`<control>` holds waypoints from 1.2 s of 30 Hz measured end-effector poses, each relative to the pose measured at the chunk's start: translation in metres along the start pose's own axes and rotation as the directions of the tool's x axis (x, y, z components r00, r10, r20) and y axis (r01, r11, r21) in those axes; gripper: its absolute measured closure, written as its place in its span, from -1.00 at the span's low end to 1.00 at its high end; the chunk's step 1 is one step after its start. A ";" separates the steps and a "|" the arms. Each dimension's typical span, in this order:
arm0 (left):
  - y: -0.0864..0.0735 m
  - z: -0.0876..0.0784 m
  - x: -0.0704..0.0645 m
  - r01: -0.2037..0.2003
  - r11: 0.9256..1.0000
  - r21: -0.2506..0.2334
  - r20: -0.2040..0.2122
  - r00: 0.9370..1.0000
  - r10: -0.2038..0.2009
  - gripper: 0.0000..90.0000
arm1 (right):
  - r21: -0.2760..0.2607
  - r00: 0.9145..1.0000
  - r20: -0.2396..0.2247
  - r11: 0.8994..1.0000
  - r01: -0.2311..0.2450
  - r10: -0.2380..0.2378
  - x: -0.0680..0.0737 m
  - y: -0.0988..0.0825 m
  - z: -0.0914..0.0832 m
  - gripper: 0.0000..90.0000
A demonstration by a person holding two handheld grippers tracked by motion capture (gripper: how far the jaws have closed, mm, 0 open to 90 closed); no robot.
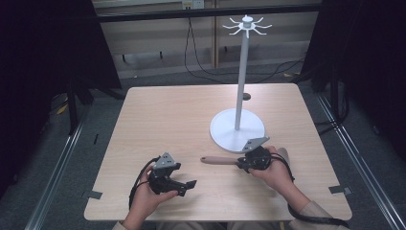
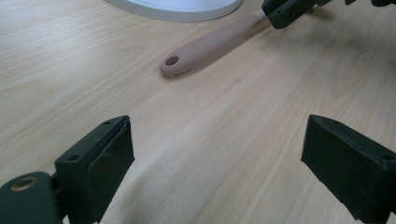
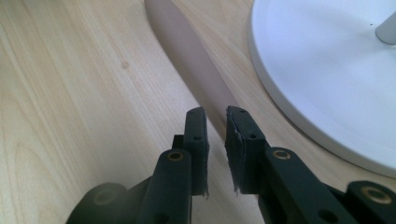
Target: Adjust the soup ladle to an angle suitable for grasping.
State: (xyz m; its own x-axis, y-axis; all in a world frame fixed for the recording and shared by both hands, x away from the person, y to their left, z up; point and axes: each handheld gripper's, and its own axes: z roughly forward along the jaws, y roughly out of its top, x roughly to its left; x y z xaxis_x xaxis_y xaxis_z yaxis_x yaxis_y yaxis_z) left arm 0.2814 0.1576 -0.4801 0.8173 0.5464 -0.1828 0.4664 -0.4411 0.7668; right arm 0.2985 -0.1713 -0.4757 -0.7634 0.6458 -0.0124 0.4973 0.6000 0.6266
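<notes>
Two grippers at the table — one utensil not yet hung.

Right gripper [image 3: 216,122] sits over the pink-handled utensil [image 2: 210,45], jaws a narrow gap apart and pressing nothing; the handle [image 3: 196,65] runs on ahead of them, flat on the table [image 1: 158,120], just beside the white stand [image 1: 238,129]. Left gripper [image 2: 219,154] waits nearby, gaping and empty. Lifting and hanging on the hooks [image 1: 247,25] seem still left.

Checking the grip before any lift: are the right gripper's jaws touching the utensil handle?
Cannot tell. In the right gripper view the right gripper has its jaws on either side of the beige handle, slightly parted, but contact is unclear.
</notes>
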 end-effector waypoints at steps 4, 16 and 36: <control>0.000 0.000 0.000 0.000 1.000 0.001 0.001 1.000 0.000 -0.80 | 0.016 0.999 -0.012 0.999 0.031 -0.031 -0.005 0.005 -0.004 0.65; -0.001 0.001 0.000 0.002 1.000 0.004 0.006 1.000 -0.002 -0.80 | 0.146 0.992 -0.017 0.981 0.127 -0.126 -0.018 0.019 -0.008 0.43; -0.001 0.001 0.001 0.003 1.000 0.002 0.007 1.000 -0.003 -0.80 | 0.269 0.979 -0.058 0.941 0.203 -0.195 -0.024 0.033 0.003 0.26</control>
State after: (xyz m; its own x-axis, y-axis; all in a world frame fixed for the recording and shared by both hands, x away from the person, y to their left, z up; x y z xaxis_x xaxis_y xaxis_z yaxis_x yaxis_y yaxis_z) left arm 0.2819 0.1583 -0.4816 0.8184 0.5427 -0.1891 0.4692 -0.4409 0.7651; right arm 0.3342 -0.1653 -0.4571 -0.8684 0.4879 -0.0889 0.4239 0.8233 0.3775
